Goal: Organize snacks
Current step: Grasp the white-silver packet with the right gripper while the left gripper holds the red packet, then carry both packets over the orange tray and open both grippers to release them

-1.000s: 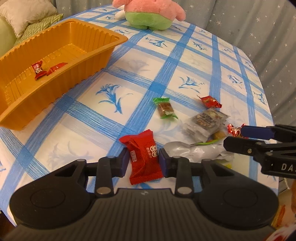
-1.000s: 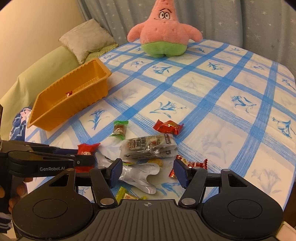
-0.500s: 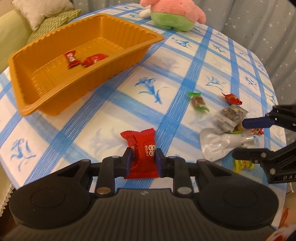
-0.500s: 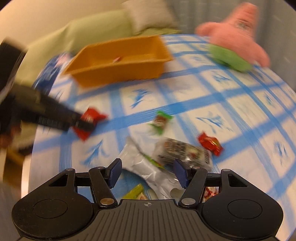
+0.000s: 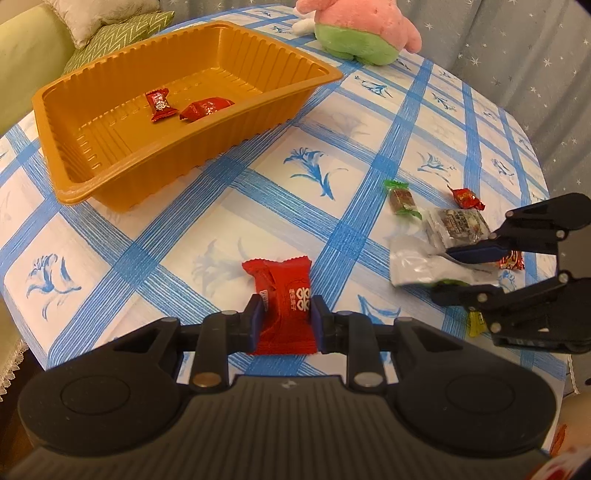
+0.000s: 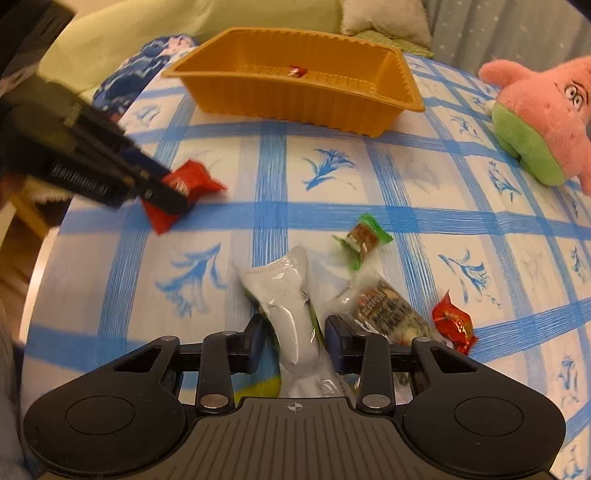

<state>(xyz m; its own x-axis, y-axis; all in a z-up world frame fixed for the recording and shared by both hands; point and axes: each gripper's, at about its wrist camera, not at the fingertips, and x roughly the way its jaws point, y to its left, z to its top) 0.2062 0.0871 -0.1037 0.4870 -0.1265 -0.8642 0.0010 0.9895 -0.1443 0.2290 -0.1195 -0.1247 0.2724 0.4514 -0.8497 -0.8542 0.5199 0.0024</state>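
Note:
My left gripper (image 5: 286, 319) is shut on a red snack packet (image 5: 284, 299) and holds it above the tablecloth; it also shows in the right wrist view (image 6: 181, 195). The orange tray (image 5: 110, 173) holds two red candies (image 5: 184, 105) at the upper left. My right gripper (image 6: 293, 343) stands open around a silver-white packet (image 6: 291, 306), its jaws on either side, apart from it. Beside it lie a clear nut packet (image 6: 384, 310), a green-ended candy (image 6: 364, 238) and a red foil candy (image 6: 452, 325).
A pink and green plush star (image 6: 543, 122) sits at the table's far side. A green sofa with cushions (image 5: 92, 22) lies behind the tray (image 6: 295, 99). The table edge runs close on the right (image 5: 554, 258). A yellow candy (image 5: 476, 321) lies under the right gripper.
My left gripper has carried the red packet closer to the tray. My right gripper has lowered over the silver-white packet and its jaws have narrowed around it.

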